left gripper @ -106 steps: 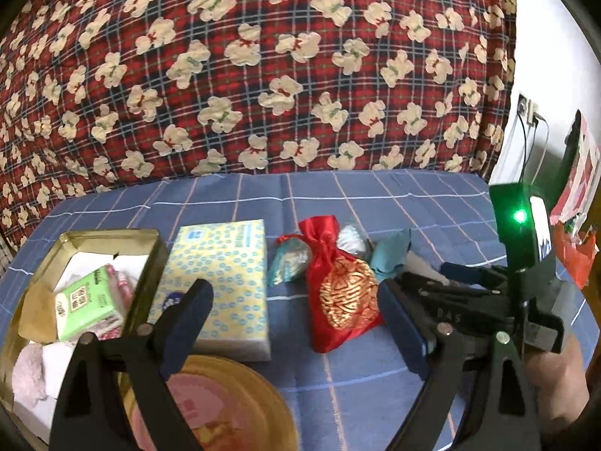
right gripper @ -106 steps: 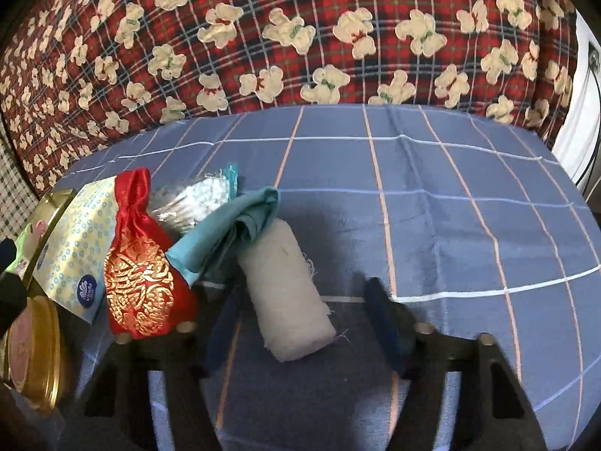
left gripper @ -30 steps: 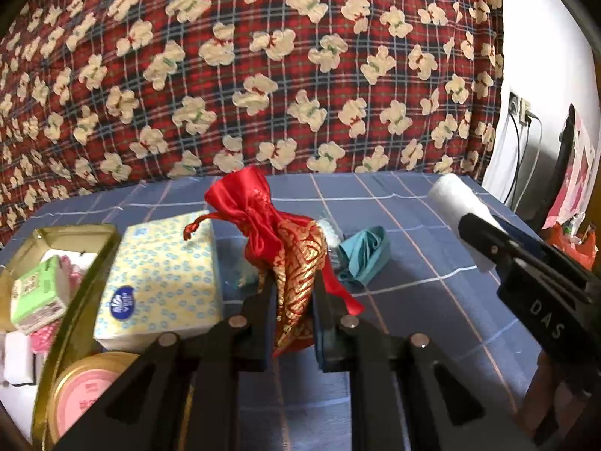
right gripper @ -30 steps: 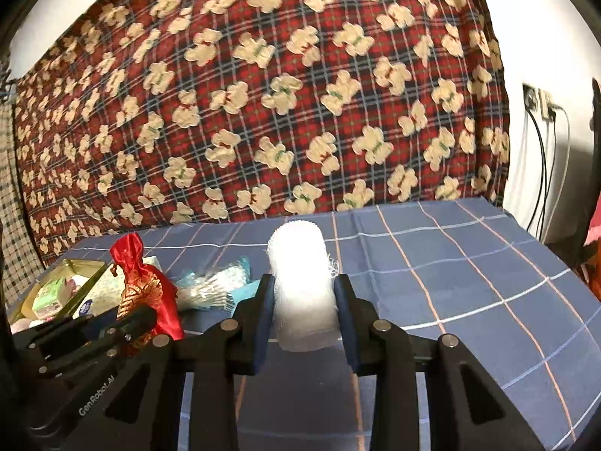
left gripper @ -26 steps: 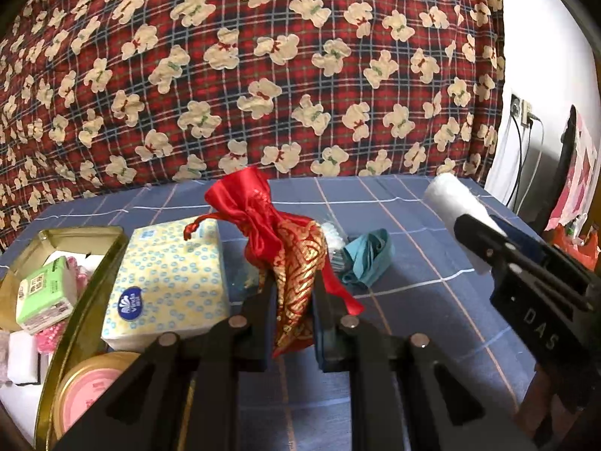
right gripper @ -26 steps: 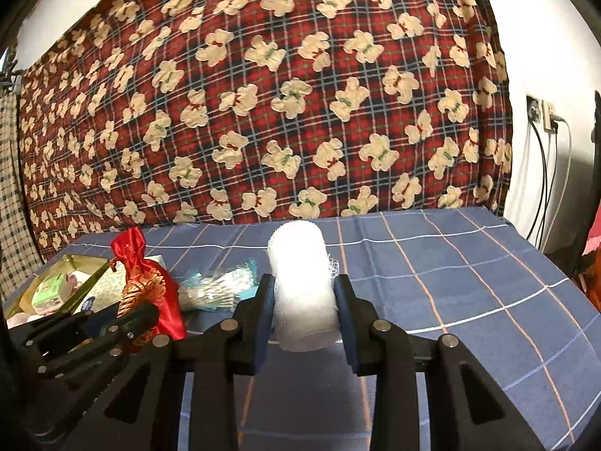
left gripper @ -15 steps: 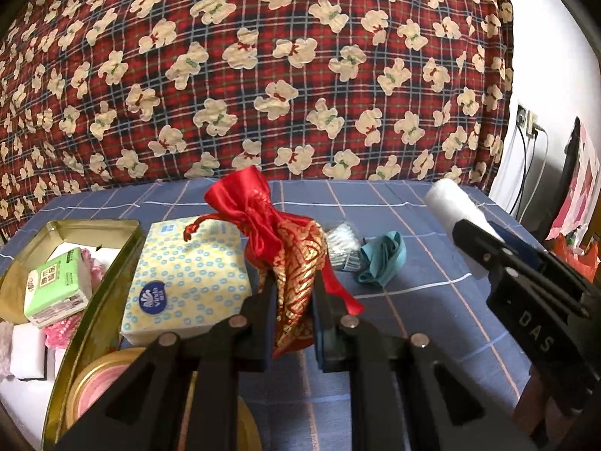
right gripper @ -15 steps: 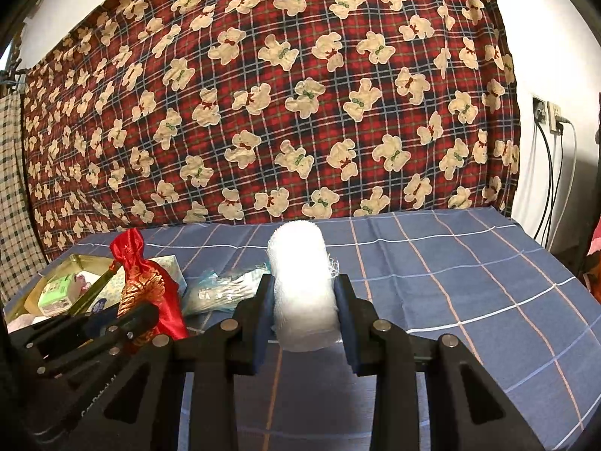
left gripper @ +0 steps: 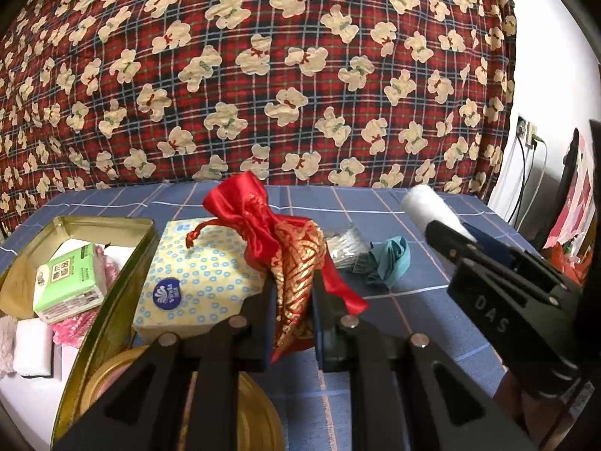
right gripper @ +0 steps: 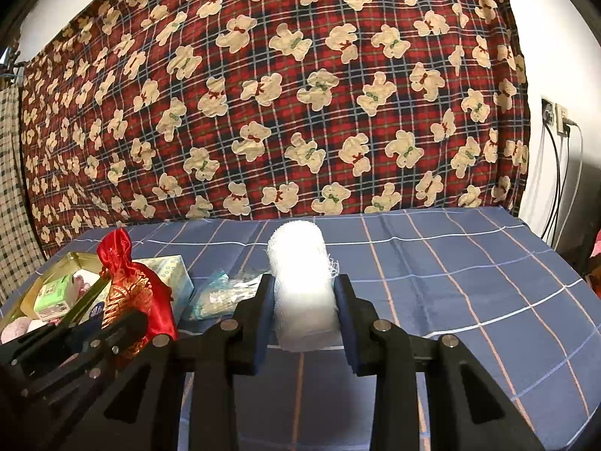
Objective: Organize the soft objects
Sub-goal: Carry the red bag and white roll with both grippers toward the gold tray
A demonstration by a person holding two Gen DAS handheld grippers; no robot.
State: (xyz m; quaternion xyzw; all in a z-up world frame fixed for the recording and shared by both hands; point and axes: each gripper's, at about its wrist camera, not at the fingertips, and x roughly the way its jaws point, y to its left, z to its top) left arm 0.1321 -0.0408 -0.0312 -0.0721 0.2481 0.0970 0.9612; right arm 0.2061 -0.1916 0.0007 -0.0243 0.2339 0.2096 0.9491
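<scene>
I am gripping the red pouch (left gripper: 296, 263) in my left claw (left gripper: 291, 300), the gold tin (left gripper: 112, 282) lying to its left; my right claw (right gripper: 302, 308) is clamping the upright gauze roll (right gripper: 300, 274).

Both the left gripper (left gripper: 291, 300) and the right gripper (right gripper: 303, 300) are matte black plastic frames with triangular cut-outs and silver screw heads at the joints. The right gripper's fingers (right gripper: 343, 310) carry dark blue pads, and its side is embossed "DAS".

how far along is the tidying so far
Done: the tin already holds a green pack and other soft bits. In hand: left gripper grips the red pouch, right gripper the white roll. Left on the cloth: tissue pack, teal cloth, clear bag.
</scene>
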